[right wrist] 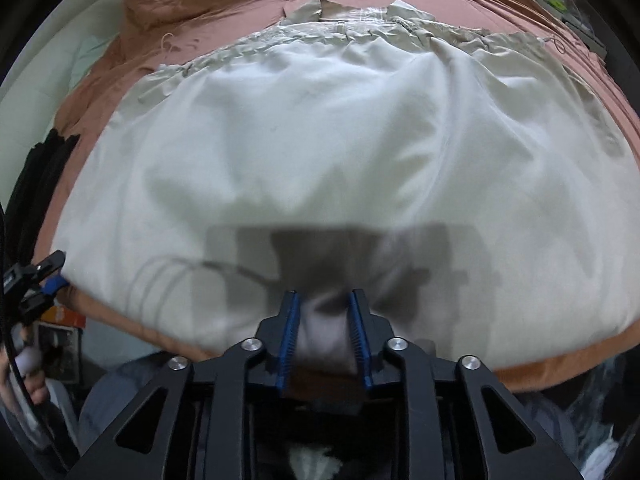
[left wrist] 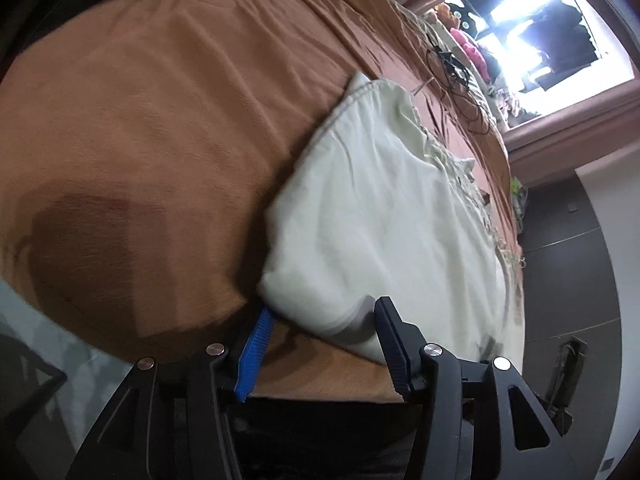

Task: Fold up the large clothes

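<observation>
A large white garment (left wrist: 380, 208) lies spread flat on a bed with a brown cover (left wrist: 160, 120). My left gripper (left wrist: 324, 312) sits at the garment's near left corner. Its jaws stand apart, and the corner's folded edge lies between them without the pads pressing on it. In the right wrist view the garment (right wrist: 320, 152) fills most of the frame. My right gripper (right wrist: 323, 300) is at its near hem, pointing steeply down, with the blue pads closed on a bunched fold of the white cloth. The left gripper (right wrist: 52, 272) shows at the far left edge, held by a hand (right wrist: 32, 380).
Black cables (left wrist: 452, 68) and piled clothes lie at the far end of the bed near a bright window (left wrist: 532, 20). A dark garment (right wrist: 36, 184) hangs off the bed's left side. The brown cover (right wrist: 180, 12) is wrinkled beyond the garment. An orange box (right wrist: 64, 316) is on the floor.
</observation>
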